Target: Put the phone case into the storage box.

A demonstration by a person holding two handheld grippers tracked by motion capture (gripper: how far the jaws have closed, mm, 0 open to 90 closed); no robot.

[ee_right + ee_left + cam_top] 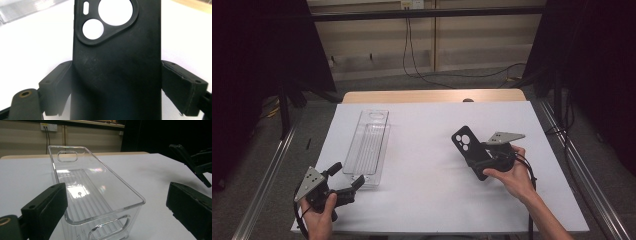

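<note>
Phone case — black, soft-looking, with a raised camera panel pierced by two round holes and a small slot; held off the tabletop by the right gripper, its jaws clamped on the case's two long edges, one pad against each side. In the right gripper view the case stands up between the jaws, camera panel at the far end, well beyond the pads. The person's right hand grips that gripper from behind, and its grey three-cornered plate sits above the jaws. Clear plastic bin — long, narrow, ribbed floor, an oval handle cut-out in each end wall; it rests on the tabletop directly ahead of the left gripper, whose jaws stand wide apart with nothing between the pads. In the left gripper view the bin's near end lies between the two jaws and slightly beyond them (not touching either), while the case held in the other gripper shows farther off to the right jaw's side. Left hand holds its gripper low, near the tabletop's front edge.
</note>
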